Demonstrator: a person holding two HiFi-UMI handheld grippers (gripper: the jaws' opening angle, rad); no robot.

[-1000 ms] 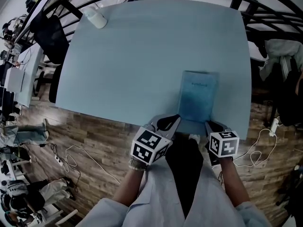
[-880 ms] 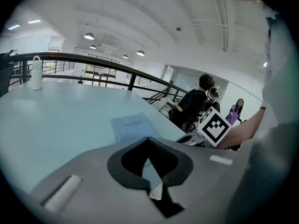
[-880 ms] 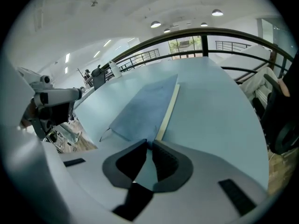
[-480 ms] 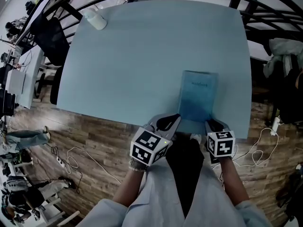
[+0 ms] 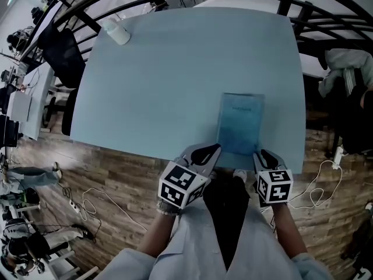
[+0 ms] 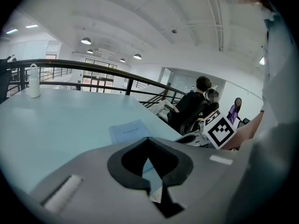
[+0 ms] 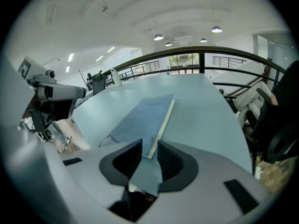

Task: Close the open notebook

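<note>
Txt on notebook (image 5: 240, 124) cover too blurry to read.

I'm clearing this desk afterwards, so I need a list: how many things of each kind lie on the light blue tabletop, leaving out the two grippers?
notebook: 1
white bottle: 1
Total: 2

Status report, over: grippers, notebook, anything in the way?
Left gripper shut by the notebook's near edge. Right gripper jaws just been opening, notebook corner between them, not pressed. Notebook closed, flat on table. Bottle far off, path clear.
</note>
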